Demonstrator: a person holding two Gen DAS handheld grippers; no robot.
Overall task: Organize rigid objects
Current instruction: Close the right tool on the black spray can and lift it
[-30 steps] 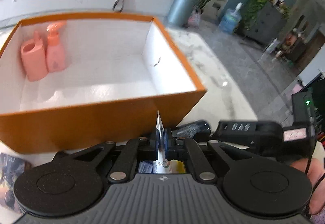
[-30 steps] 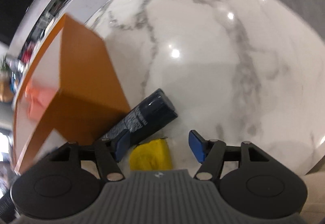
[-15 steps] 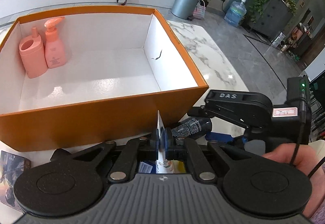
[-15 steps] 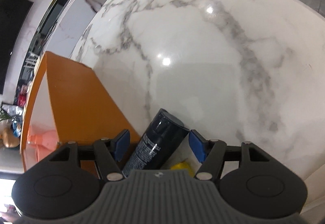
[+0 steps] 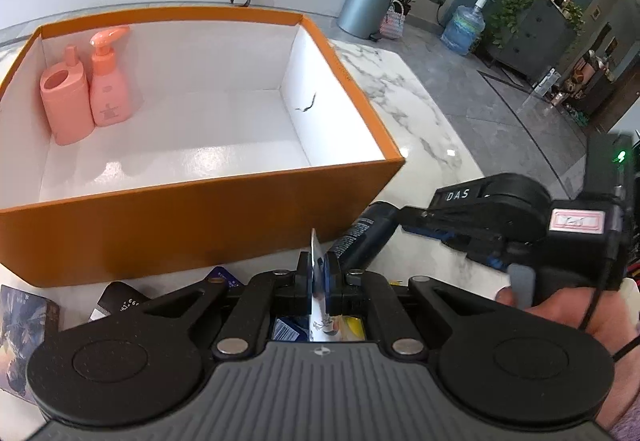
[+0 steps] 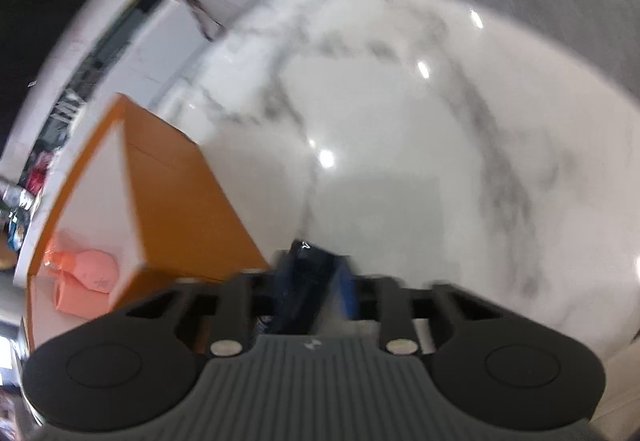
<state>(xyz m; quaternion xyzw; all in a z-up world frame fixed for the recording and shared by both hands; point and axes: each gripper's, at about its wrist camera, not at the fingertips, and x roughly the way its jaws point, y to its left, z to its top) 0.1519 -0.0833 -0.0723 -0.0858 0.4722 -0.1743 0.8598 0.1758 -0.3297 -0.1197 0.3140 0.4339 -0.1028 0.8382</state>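
Now, with my right tool (image 6: 314,283) pinching the dark can (image 5: 366,237) just off the counter (image 6: 400,161) beside the orange box (image 5: 192,217), and my left tool (image 5: 319,273) clamped on a thin card (image 5: 316,253), I should lift straight up before crossing the rim.

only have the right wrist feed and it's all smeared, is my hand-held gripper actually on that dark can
Observer: Yes. In the left wrist view the right hand-held gripper is shut on the dark blue cylindrical spray can, beside the front right corner of the orange cardboard box.
Operator: what's the other one holding
Observer: The left hand-held gripper is shut on a thin white card that stands on edge.
Operator: any room in the box
Observer: A pink plastic pump bottle and a squat pink plastic bottle stand upright in its far left corner; the rest of its white floor is bare.
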